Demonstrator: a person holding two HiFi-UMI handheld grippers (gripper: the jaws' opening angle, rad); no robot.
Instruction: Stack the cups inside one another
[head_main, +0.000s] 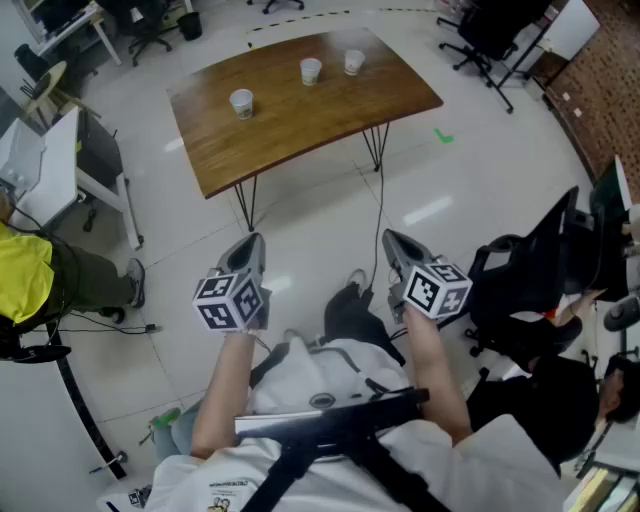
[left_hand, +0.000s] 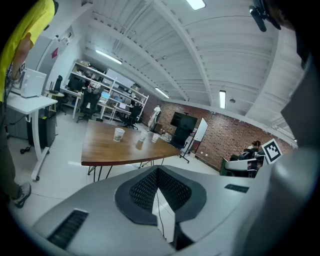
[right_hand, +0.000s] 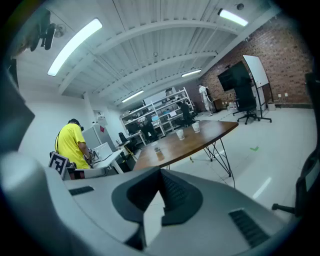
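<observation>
the stacking has not begun: three paper cups (head_main: 310, 70) stand apart on the wooden table (head_main: 300, 135), well ahead of the person. the left gripper (head_main: 249, 243) and right gripper (head_main: 393, 241) both have their jaws together on nothing (neither is near a cup), so the next move likely calls for closing in on the table and opening one gripper around a cup.

— What's underfoot?
— A glossy white floor (head_main: 300, 250), with a small green tape mark (head_main: 444, 136) near the brown wooden table on thin black metal legs (head_main: 300, 110).
— And the walls?
— A red brick wall (right_hand: 290, 65) on one side, with a black screen (right_hand: 232, 77) and a white board (right_hand: 256, 65) in front of it. Black wheeled office chairs (head_main: 490, 40) stand nearby.
— Light?
— Long strip lamps (right_hand: 75, 45) on a white ribbed ceiling (left_hand: 200, 55). Metal shelving racks (left_hand: 95, 90) line the far end.
</observation>
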